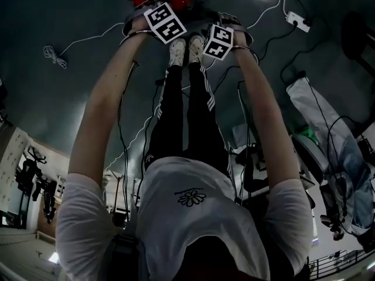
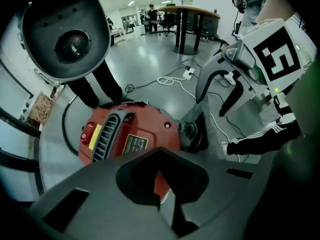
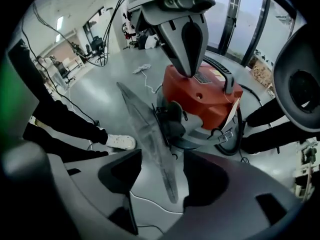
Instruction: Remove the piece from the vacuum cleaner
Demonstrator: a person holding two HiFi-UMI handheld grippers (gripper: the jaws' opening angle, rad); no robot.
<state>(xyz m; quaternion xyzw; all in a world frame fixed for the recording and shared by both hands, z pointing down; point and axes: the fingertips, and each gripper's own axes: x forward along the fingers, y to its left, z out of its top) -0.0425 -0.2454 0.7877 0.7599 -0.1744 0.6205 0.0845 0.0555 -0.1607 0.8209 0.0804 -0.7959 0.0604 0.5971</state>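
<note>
With my right gripper (image 3: 160,170) spread around the vacuum cleaner's (image 3: 200,96) thin piece (image 3: 145,129) and my left gripper (image 2: 160,159) pressed together, I judge the piece light, bendy and best pinched mid-length.

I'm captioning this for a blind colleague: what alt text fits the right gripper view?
The right gripper, jaws apart, has a thin, dusty grey piece reaching between them from the side of a red vacuum cleaner. The left gripper points down at the vacuum's top; a person's black-trousered legs and white shoe are at left.
</note>
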